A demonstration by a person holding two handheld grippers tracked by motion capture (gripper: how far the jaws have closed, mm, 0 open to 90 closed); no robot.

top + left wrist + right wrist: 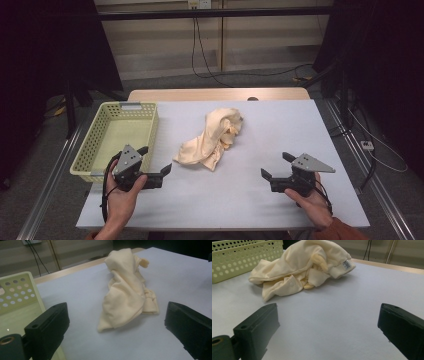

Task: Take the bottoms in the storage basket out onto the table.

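Both tongs (154, 161) (274, 166) wide apart, empty, near cloth (212, 137).

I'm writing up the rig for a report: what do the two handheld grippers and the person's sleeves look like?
Both the left gripper and right gripper are black with blocky jaws, each topped by a grey three-cornered plate and trailing a black cable. An orange-brown sleeve shows at the right wrist.

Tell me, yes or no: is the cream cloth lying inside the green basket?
No. The cream cloth lies crumpled on the table, right of the green basket.
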